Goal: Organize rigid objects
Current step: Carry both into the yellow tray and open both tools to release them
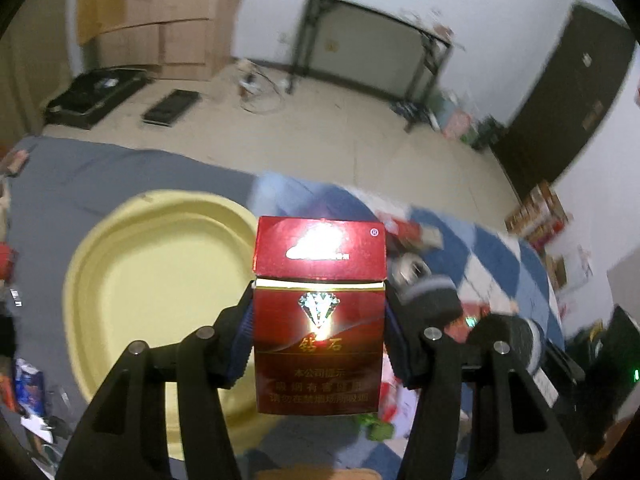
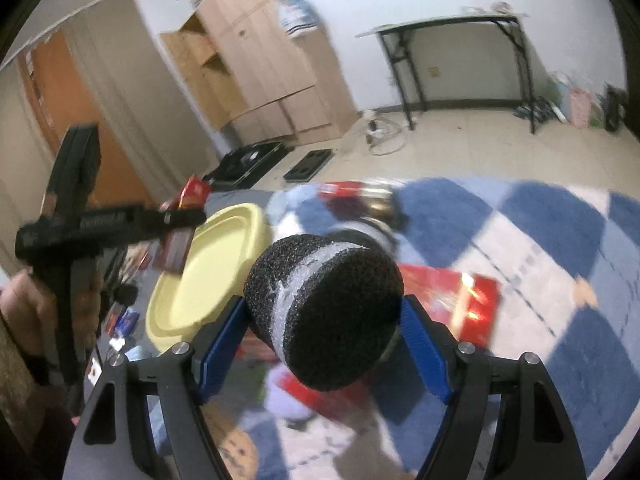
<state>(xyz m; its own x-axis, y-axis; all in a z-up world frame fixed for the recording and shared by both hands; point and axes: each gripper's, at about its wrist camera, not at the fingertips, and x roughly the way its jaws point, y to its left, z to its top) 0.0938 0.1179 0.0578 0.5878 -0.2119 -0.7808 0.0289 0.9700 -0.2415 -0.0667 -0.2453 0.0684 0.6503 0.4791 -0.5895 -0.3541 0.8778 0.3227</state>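
Note:
My left gripper [image 1: 318, 332] is shut on a red cigarette box [image 1: 320, 312] with a diamond logo, its lid slightly open, held upright above the right edge of a yellow tray [image 1: 160, 280]. My right gripper [image 2: 324, 316] is shut on a black foam cylinder [image 2: 326, 312] with a white stripe. In the right wrist view the left gripper [image 2: 176, 220] with the red box [image 2: 180, 236] hangs over the far left side of the yellow tray [image 2: 200, 280]. The right gripper and cylinder also show in the left wrist view [image 1: 430, 296], right of the box.
A blue and white checkered blanket [image 2: 540, 248] carries red packets [image 2: 460, 300] and a shiny can-like object [image 2: 380, 200]. Grey sheet [image 1: 100, 176] lies under the tray. Small clutter [image 1: 28, 384] sits left of the tray. A black table [image 2: 460, 60] and wooden cabinet [image 2: 260, 60] stand behind.

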